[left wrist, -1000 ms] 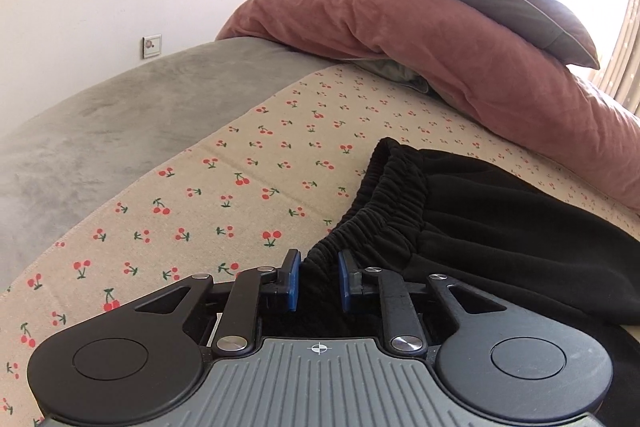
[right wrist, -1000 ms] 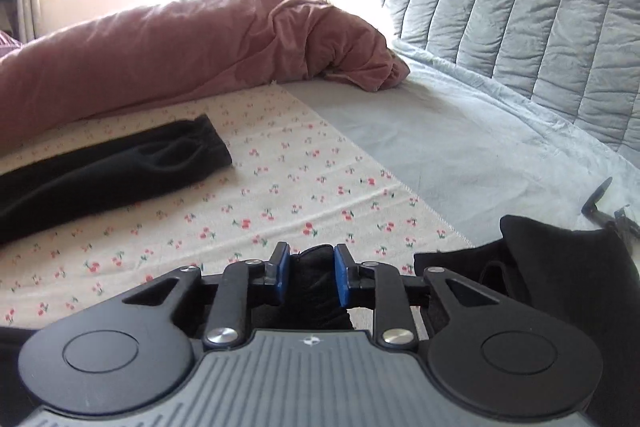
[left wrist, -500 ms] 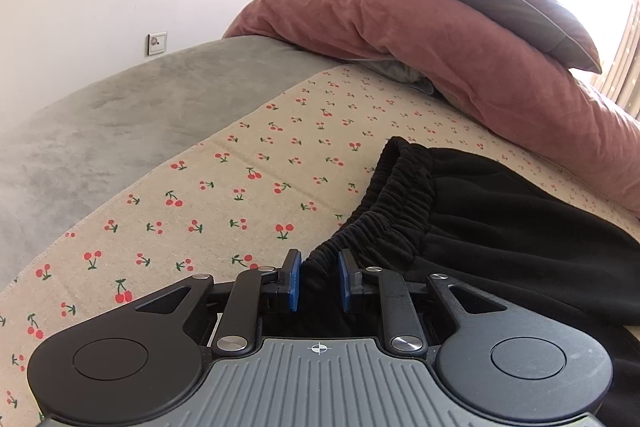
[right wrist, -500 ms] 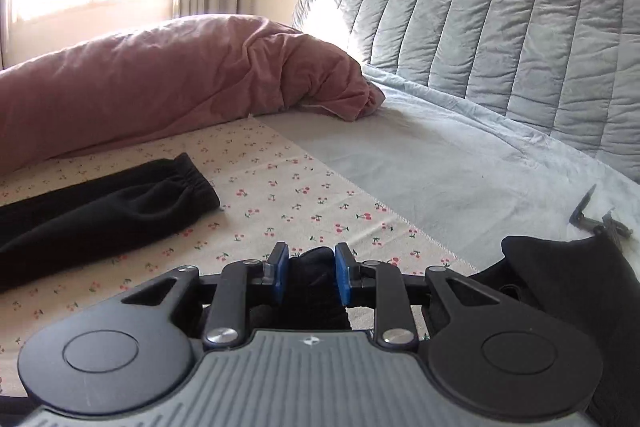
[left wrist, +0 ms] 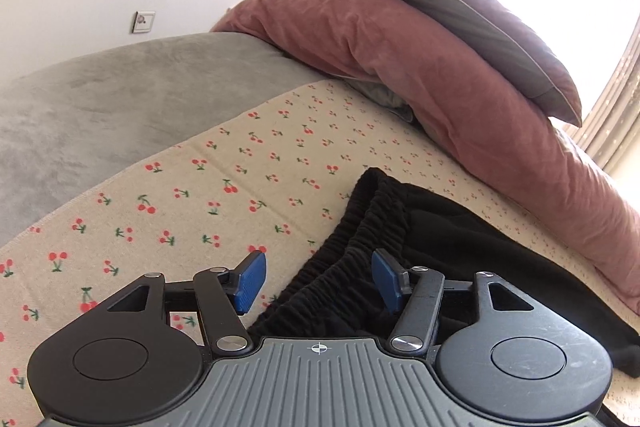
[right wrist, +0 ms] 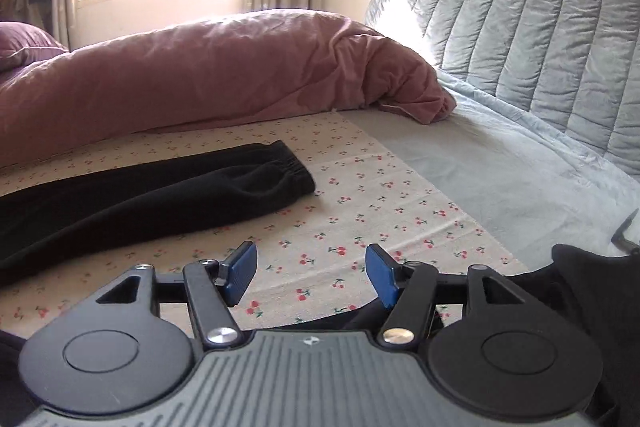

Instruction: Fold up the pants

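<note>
Black pants (left wrist: 460,247) lie on a cherry-print cloth (left wrist: 200,203) on the bed. In the left wrist view their gathered elastic waistband (left wrist: 360,239) runs between the blue pads of my left gripper (left wrist: 318,283), which is open. In the right wrist view a black pant leg with an elastic cuff (right wrist: 280,167) lies flat ahead on the left. My right gripper (right wrist: 310,273) is open and empty over the cherry-print cloth (right wrist: 360,211). More black fabric (right wrist: 580,287) shows at the lower right.
A long pink duvet roll (left wrist: 460,83) with a pillow (left wrist: 460,3) on top lies along the far side; it also shows in the right wrist view (right wrist: 200,71). A grey blanket (left wrist: 100,107) lies left. A quilted grey headboard (right wrist: 540,27) and pale sheet (right wrist: 500,167) stand right.
Both grippers were shut on black fabric and have now opened. The waistband and the leg end have been let go and rest on the cloth.
</note>
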